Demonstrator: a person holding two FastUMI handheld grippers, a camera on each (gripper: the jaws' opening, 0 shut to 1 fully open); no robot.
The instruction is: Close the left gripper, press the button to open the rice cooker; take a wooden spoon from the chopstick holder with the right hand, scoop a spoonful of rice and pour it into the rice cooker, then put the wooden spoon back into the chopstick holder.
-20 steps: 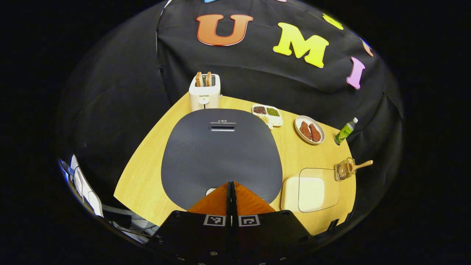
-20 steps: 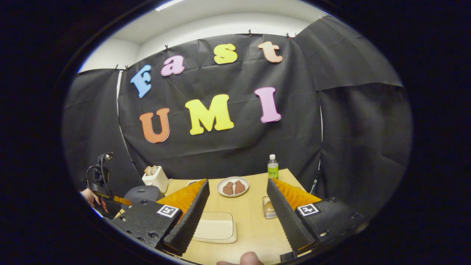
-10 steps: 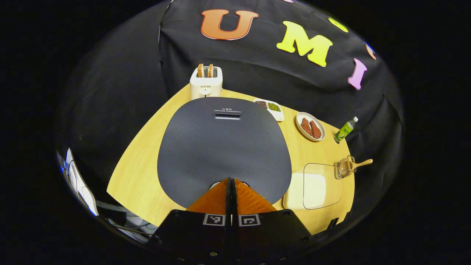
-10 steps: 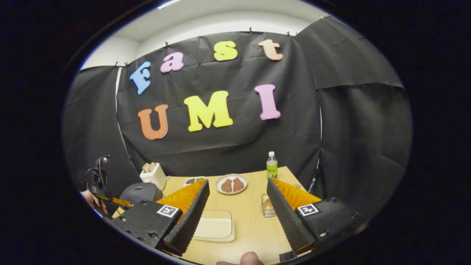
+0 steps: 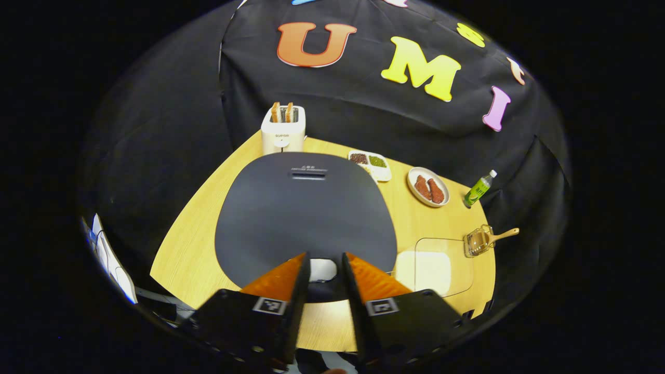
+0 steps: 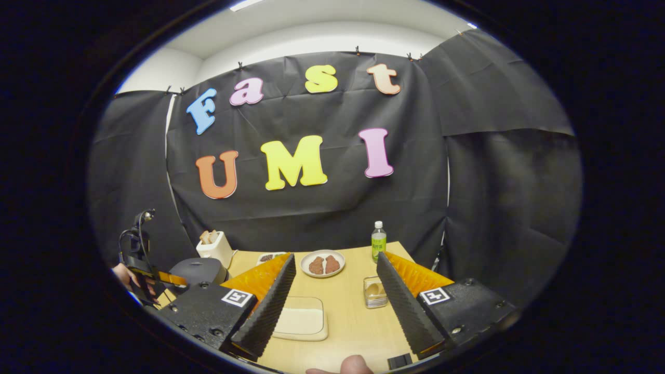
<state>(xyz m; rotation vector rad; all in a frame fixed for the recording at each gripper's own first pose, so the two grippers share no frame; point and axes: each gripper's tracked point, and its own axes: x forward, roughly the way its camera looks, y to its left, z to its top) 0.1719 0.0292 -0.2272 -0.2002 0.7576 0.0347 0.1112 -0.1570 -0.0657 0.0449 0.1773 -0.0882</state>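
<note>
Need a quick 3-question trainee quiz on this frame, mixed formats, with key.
1. True or false: the left gripper is shut.
2. Multiple choice: the spoon sits
A. in the holder
B. in the right gripper
C. on the rice tray
3. Fill in: the cooker lid is ____.

Key
1. False. Its fingers stand apart in the left gripper view, with the cooker's button showing between them.
2. A. Its handle sticks out of the holder; the right gripper is open and holds nothing.
3. Closed. The lid lies flat over the pot.
</note>
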